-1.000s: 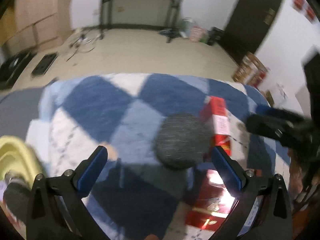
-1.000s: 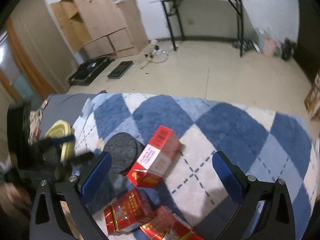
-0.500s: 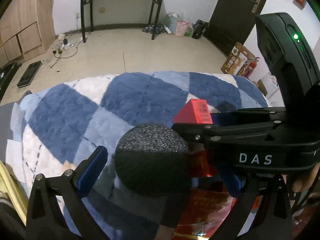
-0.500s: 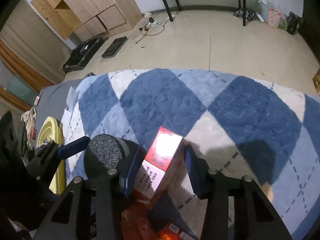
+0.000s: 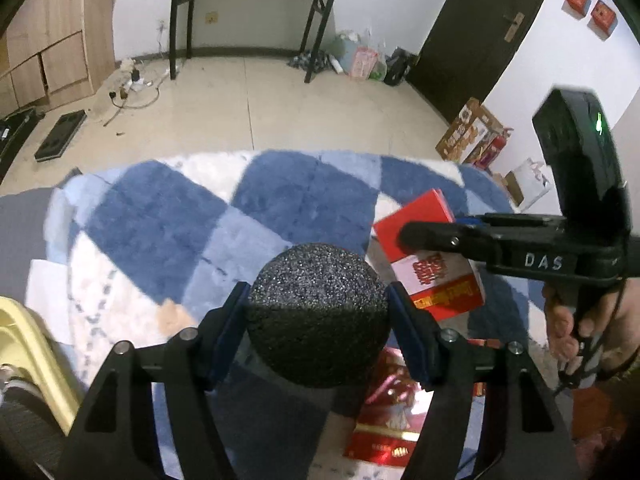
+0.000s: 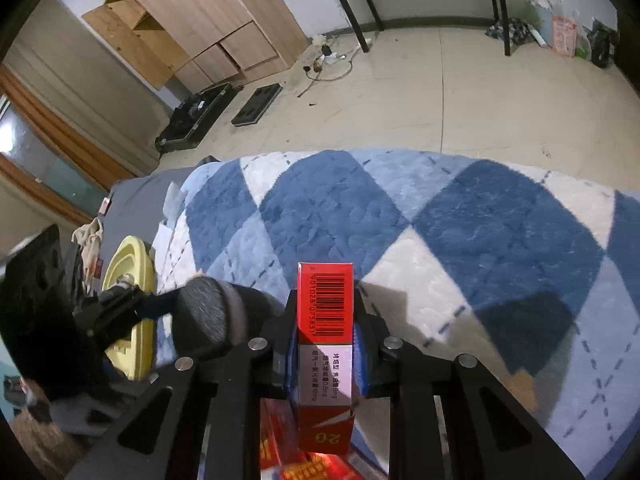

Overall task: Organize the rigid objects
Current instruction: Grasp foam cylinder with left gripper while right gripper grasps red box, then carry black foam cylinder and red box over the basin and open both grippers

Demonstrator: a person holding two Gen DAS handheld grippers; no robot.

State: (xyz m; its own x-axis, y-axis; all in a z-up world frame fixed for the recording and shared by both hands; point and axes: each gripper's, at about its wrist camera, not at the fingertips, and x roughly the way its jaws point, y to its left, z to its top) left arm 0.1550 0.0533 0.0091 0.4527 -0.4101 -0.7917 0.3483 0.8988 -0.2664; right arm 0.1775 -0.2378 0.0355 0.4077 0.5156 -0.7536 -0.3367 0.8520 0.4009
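My left gripper (image 5: 318, 322) is shut on a dark grey foam cylinder (image 5: 318, 316), held above the blue and white diamond-pattern rug (image 5: 168, 216). My right gripper (image 6: 325, 346) is shut on a red and white carton (image 6: 325, 344) with a barcode on its end, lifted off the rug (image 6: 480, 232). In the left wrist view the right gripper (image 5: 404, 236) and its carton (image 5: 432, 264) are just right of the cylinder. In the right wrist view the cylinder (image 6: 204, 318) is close on the left. More red cartons (image 5: 388, 420) lie below.
A yellow plastic object (image 6: 130, 304) sits at the rug's left edge. Beyond the rug is bare floor with a black-legged table (image 5: 248, 8), wooden cabinets (image 6: 192, 32), cables and bags by a dark door (image 5: 476, 28).
Both grippers have closed: the left on the foam cylinder, the right on the red carton. The carton now stands lifted and end-on between the right fingers.
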